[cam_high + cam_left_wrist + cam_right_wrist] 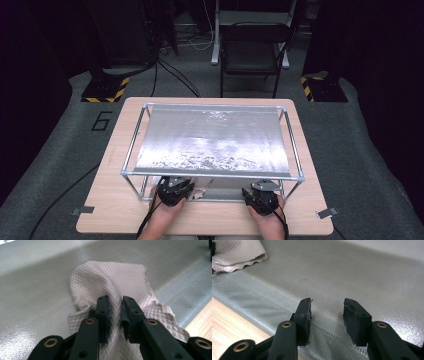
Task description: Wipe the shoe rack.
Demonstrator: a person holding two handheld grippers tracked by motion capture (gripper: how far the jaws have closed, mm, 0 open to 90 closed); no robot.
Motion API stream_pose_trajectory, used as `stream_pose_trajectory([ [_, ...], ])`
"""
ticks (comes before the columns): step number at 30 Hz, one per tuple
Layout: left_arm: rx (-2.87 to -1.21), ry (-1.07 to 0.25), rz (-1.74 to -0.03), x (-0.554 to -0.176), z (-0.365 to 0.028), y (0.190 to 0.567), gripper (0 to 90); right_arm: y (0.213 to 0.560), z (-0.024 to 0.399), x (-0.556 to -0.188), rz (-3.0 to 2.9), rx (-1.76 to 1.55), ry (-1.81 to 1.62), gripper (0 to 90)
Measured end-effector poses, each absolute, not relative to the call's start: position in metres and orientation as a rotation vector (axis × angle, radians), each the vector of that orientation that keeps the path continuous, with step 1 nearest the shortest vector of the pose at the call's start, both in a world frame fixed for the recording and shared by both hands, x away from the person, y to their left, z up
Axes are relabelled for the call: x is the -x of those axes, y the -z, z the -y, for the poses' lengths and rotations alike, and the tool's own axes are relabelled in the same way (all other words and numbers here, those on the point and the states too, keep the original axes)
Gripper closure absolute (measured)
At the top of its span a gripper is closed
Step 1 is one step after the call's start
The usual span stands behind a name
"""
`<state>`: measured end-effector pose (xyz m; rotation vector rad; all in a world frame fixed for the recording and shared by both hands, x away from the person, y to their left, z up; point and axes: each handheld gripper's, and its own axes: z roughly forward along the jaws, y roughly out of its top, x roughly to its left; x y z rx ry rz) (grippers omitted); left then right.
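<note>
A white waffle-weave cloth [110, 282] lies bunched on a silvery sheet [37, 290] under the metal frame. My left gripper [115, 315] is shut on the cloth's near fold, and the fabric is pinched between both pads. From above, that gripper [184, 190] sits under the frame's front bar with the cloth [202, 190] just to its right. My right gripper [327, 315] hovers open over the silvery sheet [362, 272] with nothing between its jaws. The cloth [237, 252] lies far off to its left. In the high view the right gripper [256, 194] is at the front right.
A metal tube frame [212, 174] stands on the wooden table [300, 220] and carries a shiny foil sheet [215, 137] as its top. The lower sheet's stitched edge [257, 305] runs beside bare wood. A folding chair [252, 50] stands beyond the table.
</note>
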<state>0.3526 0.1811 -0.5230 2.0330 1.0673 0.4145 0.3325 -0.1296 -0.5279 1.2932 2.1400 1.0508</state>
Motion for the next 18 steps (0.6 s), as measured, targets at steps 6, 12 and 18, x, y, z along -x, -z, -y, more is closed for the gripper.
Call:
stream_pose_trajectory([
  [6,-2.051,-0.459,-1.092,-0.35,-0.187,0.521,75.6,0.528,0.13,-0.332,-2.137,-1.298,-1.064,57.8],
  [12,-2.028,-0.486,-1.147,-0.348,-0.201,0.521,75.6,0.528,0.13,-0.332,-2.142,-1.285,-1.062,57.9],
  [18,-1.976,-0.488,-1.199,-0.347,-0.215,0.522,75.6,0.528,0.13,-0.332,-2.142,-1.285,-1.062,57.9],
])
